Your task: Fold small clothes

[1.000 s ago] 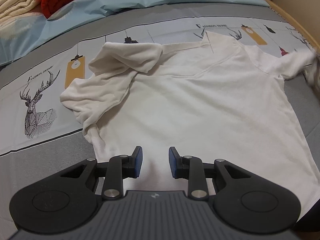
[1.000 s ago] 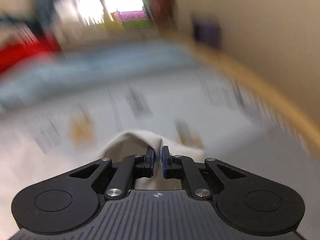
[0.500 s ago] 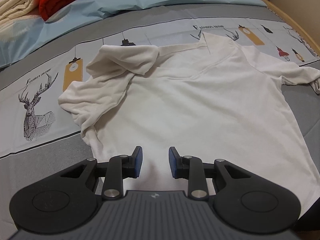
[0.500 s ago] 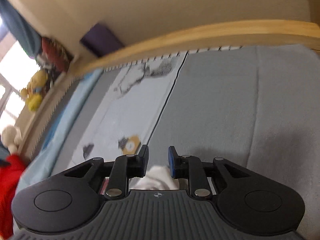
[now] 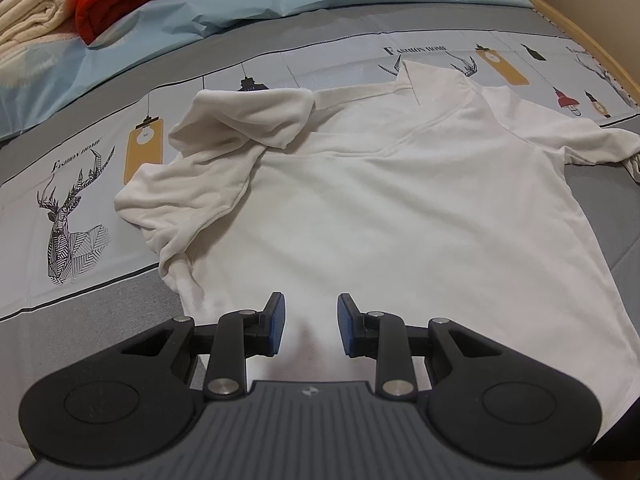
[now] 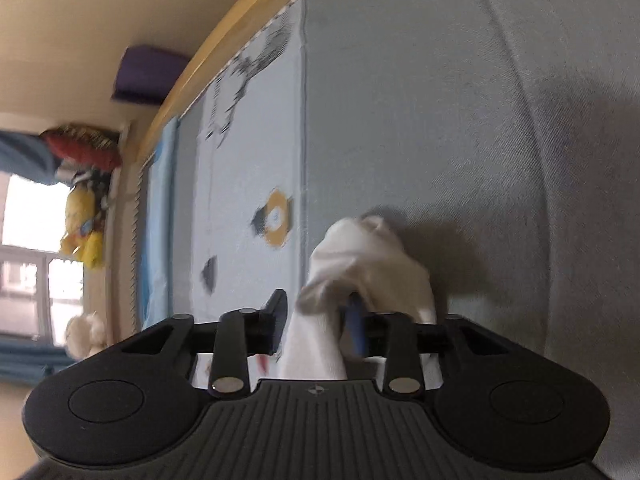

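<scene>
Soft, light, limp white shirt (image 5: 380, 208): likely to sag, drag and bunch wherever pinched. Best taken at hem, cuff or shoulder seam, not mid-panel. Plain, collared, lightly creased. Spread flat on printed bed cover (image 5: 80, 184), collar toward 12 o'clock in the left wrist view, crumpled sleeve (image 5: 224, 140) at 10, other sleeve stretched to 3. Left gripper (image 5: 311, 324) at 6 over the hem, jaws apart, nothing pinched. Right gripper (image 6: 318, 324) closing around sleeve end (image 6: 368, 252), cloth between jaws, gap visible, grip seemingly not yet firm.
</scene>
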Available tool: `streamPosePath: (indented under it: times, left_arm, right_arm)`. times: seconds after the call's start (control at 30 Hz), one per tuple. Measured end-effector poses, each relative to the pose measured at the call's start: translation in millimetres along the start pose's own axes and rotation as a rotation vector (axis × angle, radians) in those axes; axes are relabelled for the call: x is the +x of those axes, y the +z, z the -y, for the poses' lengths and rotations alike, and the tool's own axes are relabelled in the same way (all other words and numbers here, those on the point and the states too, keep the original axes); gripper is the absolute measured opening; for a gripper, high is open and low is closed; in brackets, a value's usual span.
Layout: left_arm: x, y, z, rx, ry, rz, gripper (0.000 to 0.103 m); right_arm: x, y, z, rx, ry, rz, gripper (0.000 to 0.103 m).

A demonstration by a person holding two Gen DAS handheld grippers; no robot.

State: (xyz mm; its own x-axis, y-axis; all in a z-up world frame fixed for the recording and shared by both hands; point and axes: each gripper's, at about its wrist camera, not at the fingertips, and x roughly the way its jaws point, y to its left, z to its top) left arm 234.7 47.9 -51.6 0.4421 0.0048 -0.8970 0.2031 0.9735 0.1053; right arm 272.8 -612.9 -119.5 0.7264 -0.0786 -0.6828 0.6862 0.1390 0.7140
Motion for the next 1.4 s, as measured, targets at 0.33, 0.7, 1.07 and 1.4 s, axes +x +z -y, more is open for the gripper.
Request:
streamPosePath:
  times: [0.33,0.7,1.07,1.4]
  left_arm:
    - [4,0,-4,-0.003,0.013,-0.008,0.032]
    - [2,0,-2,0.004,0.006,0.001,0.032]
    - [8,-1,0,0.020,0.011,-0.014,0.032]
    - [14,-4,2,0.035,0.029,-0.040,0.032]
  right_arm:
    - [-53,-78,-113,-0.935,0.223,0.315,0.002]
    - [22,3,3,-0.237,-0.048,-0.051,0.008]
    - [45,52,42,-0.057,0.093,0.011,0.028]
    - [80,82,26,-0.095,0.189,0.000,0.022]
